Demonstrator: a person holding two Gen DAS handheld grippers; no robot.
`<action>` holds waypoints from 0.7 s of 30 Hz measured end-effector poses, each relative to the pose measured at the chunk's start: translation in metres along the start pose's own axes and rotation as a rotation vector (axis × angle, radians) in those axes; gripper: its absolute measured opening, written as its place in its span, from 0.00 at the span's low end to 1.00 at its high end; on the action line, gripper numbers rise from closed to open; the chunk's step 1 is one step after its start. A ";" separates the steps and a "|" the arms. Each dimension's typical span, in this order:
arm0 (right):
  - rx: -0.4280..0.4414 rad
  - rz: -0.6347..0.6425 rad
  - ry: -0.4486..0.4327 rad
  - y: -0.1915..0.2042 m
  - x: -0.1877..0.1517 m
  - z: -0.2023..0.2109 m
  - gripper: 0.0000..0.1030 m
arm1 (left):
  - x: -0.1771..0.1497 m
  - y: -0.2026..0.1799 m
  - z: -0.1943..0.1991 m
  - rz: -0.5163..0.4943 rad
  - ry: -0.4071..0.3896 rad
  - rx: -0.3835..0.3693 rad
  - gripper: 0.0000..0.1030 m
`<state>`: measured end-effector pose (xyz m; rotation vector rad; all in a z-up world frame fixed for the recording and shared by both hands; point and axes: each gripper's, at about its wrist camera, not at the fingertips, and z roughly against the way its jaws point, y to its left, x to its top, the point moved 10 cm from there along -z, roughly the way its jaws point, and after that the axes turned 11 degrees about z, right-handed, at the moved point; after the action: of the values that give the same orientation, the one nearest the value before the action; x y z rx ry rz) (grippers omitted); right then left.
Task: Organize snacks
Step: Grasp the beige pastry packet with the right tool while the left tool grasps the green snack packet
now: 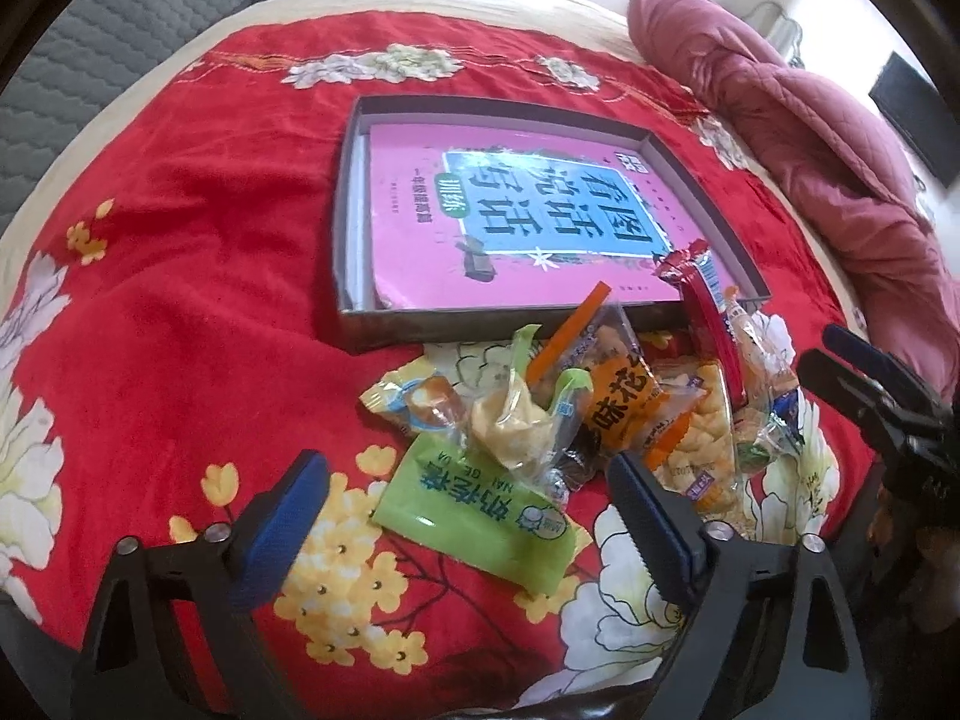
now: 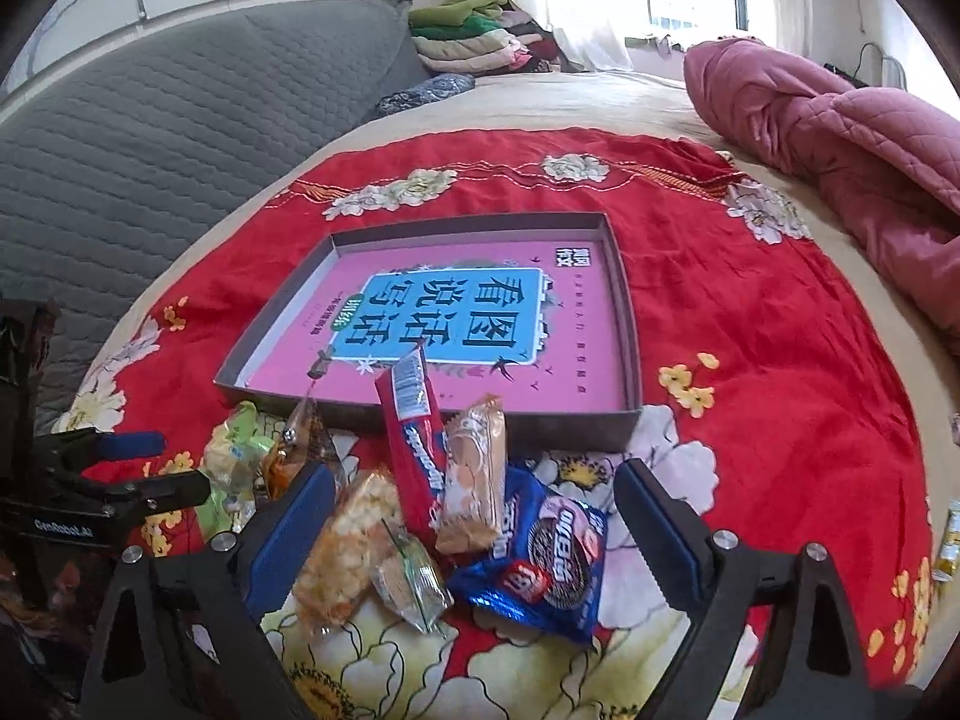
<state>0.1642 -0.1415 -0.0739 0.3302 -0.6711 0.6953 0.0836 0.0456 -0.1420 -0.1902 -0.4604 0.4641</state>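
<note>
The snack packets (image 1: 570, 420) are heaped on the red bedspread (image 1: 180, 330) at lower centre, just before the shallow box (image 1: 372, 330). Both the left hand-held gripper (image 1: 468, 516) and right hand-held gripper (image 2: 474, 516) are held apart, nothing clamped. One packet should be singled out and pinched flat.

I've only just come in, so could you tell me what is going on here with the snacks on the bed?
A person holds a gripper in each hand over a pile of snack packets on a red floral blanket. The left gripper hangs open above a green packet; the right gripper hangs open above a blue cookie packet and a red stick packet. Nothing is gripped. The shallow grey box behind holds only a pink book; no snack lies fully inside it.
</note>
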 end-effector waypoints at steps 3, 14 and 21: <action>0.008 -0.013 -0.004 -0.004 0.001 -0.003 0.91 | 0.002 -0.005 -0.002 -0.033 0.001 -0.008 0.73; 0.030 0.029 0.023 -0.004 0.001 -0.019 0.65 | 0.003 -0.020 -0.015 -0.088 0.032 -0.045 0.55; 0.080 0.040 0.068 0.001 -0.006 -0.036 0.44 | 0.005 -0.022 -0.020 -0.093 0.034 -0.049 0.55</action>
<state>0.1767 -0.1263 -0.1042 0.3664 -0.5875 0.7694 0.1060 0.0273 -0.1516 -0.2227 -0.4451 0.3586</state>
